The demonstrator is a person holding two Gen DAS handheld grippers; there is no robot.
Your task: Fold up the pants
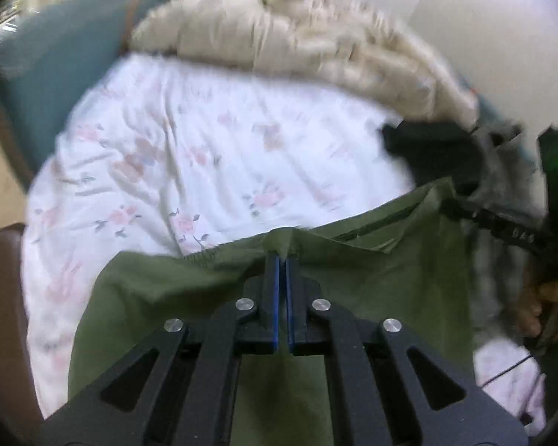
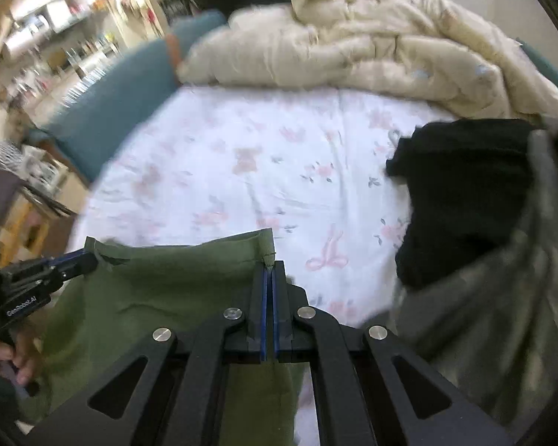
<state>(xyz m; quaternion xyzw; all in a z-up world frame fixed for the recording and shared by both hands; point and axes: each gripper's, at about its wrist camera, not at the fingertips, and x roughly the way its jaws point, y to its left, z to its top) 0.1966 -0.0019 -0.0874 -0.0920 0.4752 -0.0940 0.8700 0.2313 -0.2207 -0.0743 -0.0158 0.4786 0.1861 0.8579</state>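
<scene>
The olive-green pants [image 1: 353,278] hang above the floral bed sheet, held by their top edge. My left gripper [image 1: 282,256] is shut on a pinch of the green cloth at that edge. In the right wrist view the same pants [image 2: 160,282] spread between both tools. My right gripper [image 2: 268,265] is shut on the right corner of the edge. The left gripper [image 2: 87,258] shows there at the left corner, also clamped on cloth, with a hand [image 2: 7,356] below it. The lower part of the pants is hidden under the gripper bodies.
A white floral sheet [image 2: 260,156] covers the bed. A cream duvet [image 2: 372,44] is bunched along the far side. A black garment [image 2: 461,193] and a grey one [image 2: 502,297] lie at the right. A teal bed frame [image 2: 122,89] borders the left, with cluttered shelves [image 2: 55,18] beyond.
</scene>
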